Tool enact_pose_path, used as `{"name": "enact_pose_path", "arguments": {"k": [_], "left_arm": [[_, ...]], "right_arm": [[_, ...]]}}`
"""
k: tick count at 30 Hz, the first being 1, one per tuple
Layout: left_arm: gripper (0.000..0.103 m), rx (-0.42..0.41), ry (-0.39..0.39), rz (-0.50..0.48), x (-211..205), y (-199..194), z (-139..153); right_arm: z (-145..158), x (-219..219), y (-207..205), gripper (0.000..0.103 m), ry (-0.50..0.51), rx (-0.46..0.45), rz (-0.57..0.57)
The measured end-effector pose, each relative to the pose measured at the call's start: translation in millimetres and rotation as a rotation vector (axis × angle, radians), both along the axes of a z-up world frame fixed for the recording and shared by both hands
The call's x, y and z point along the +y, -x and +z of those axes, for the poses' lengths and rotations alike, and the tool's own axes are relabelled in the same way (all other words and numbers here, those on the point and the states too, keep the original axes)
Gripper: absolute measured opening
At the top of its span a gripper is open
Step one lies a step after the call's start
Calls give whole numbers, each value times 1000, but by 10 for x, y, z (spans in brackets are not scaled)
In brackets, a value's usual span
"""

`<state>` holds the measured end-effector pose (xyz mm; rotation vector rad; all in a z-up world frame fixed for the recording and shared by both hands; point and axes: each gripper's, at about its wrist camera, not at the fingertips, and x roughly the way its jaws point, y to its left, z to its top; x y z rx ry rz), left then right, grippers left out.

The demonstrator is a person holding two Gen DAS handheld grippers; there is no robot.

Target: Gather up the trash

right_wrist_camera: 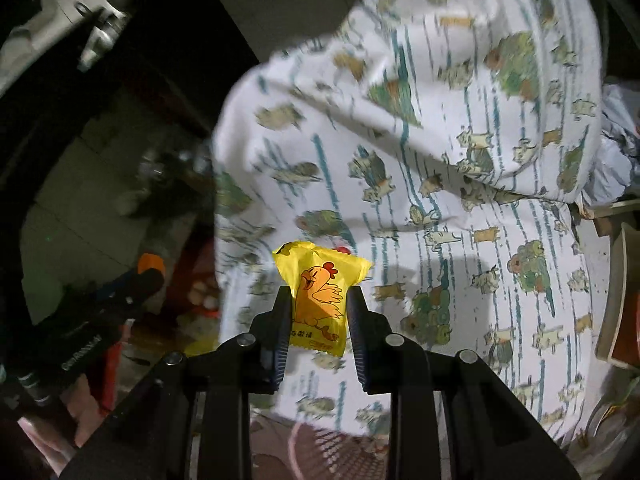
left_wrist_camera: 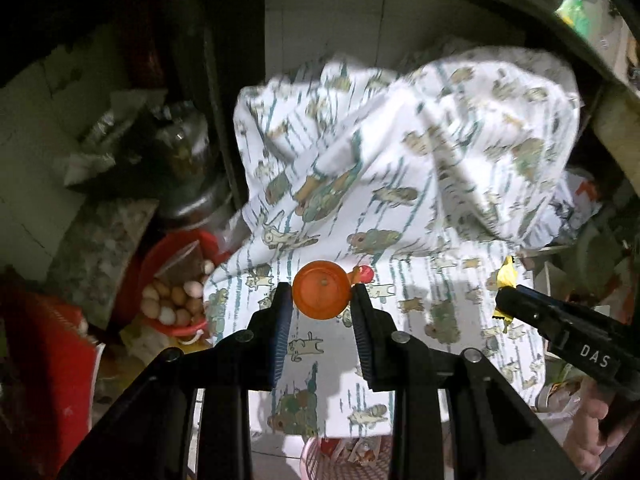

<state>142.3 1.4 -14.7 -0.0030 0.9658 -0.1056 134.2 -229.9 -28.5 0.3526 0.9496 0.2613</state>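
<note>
My left gripper [left_wrist_camera: 321, 295] is shut on an orange plastic cap [left_wrist_camera: 322, 289], held above a white cloth [left_wrist_camera: 400, 168] printed with cartoon animals. A small red piece [left_wrist_camera: 365, 273] lies on the cloth just past the cap. My right gripper [right_wrist_camera: 319, 298] is shut on a yellow snack packet [right_wrist_camera: 320, 300] with a cartoon chicken on it, over the same cloth [right_wrist_camera: 440, 152]. In the left wrist view the right gripper [left_wrist_camera: 505, 300] comes in from the right with a bit of the yellow packet [left_wrist_camera: 506, 274] at its tip. The left gripper [right_wrist_camera: 150, 274] shows at the left of the right wrist view, with the orange cap [right_wrist_camera: 151, 263] at its tip.
A red bowl of eggs [left_wrist_camera: 172, 300] sits on the floor left of the cloth, beside a glass jar [left_wrist_camera: 188, 160] and a red box [left_wrist_camera: 44, 360]. A pink mesh basket [left_wrist_camera: 348, 460] lies below the cloth's near edge. Clutter fills the right side [left_wrist_camera: 600, 240].
</note>
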Motion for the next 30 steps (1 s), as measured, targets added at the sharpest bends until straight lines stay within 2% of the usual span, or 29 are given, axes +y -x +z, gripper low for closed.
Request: {"name": "enact_pose_path", "arguments": {"k": [5,10,12,15,21,24,30], "left_arm": [[28,-36,22,14,27,440,232],[28,-20,63,5,27,852,161],[28,-5,76,3,28,962,47],[28,48,69,11,21,1014,-226],[28,158,50,3,2,1040,-732],[28,240,69,2,1,1040,-994],[28,401,72,-14,-101,1031,-1547]], "right_arm": [[103,117,492,29,-72,-32,-14],[87,116,971,28,-107,-47,-12],[-9,141,1075,28,-100,-43,-1],[-288,229,1076,12,-31,19,18],[-946,184,913,7,8,180,8],[-1130,168,885,7,-12,231,30],[-1488,250,850,7,27,325,59]]}}
